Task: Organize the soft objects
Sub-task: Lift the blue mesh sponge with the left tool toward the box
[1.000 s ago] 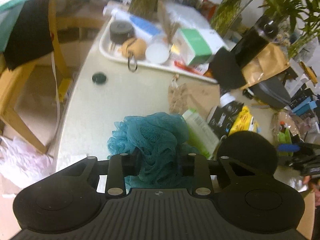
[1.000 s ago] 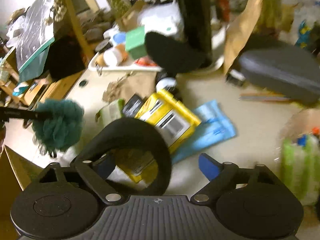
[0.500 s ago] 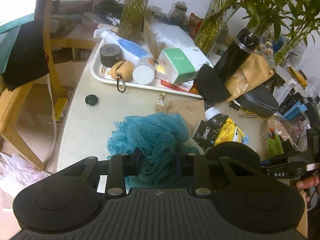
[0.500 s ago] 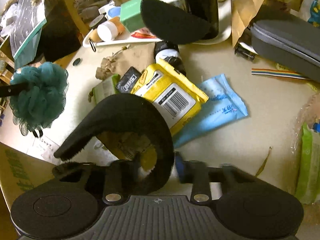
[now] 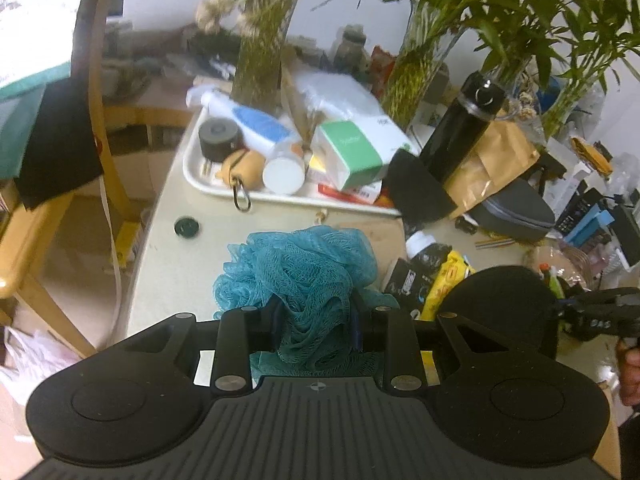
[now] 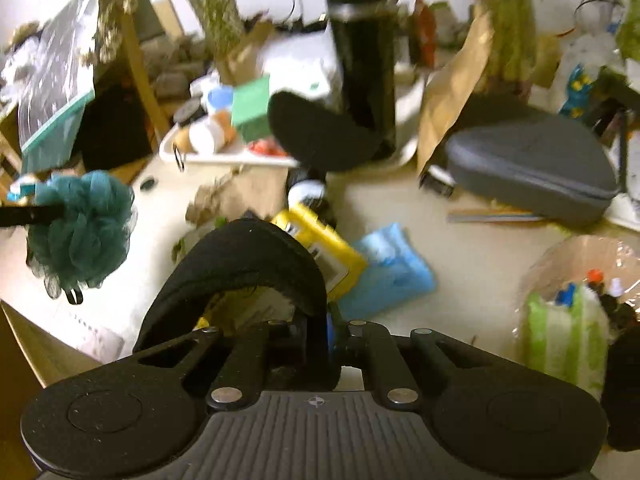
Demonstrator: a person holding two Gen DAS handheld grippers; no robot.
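My left gripper (image 5: 316, 320) is shut on a teal mesh bath pouf (image 5: 304, 272) and holds it above the table's near left part; the pouf also shows in the right wrist view (image 6: 82, 232). My right gripper (image 6: 320, 328) is shut on a black curved soft pad (image 6: 248, 256) and holds it above the table; the pad also shows in the left wrist view (image 5: 500, 300). A second black soft pad (image 6: 316, 136) leans against a black bottle (image 6: 366, 60) at the back.
A white tray (image 5: 208, 184) with bottles and a green box stands at the back. A yellow packet (image 6: 320, 240), a blue packet (image 6: 392, 268), a grey case (image 6: 528, 168) and a brown paper bag (image 6: 452, 80) lie on the table. Plants stand behind.
My right gripper shut on the black curved pad and lifted it. My left gripper rose a little and still holds the teal pouf.
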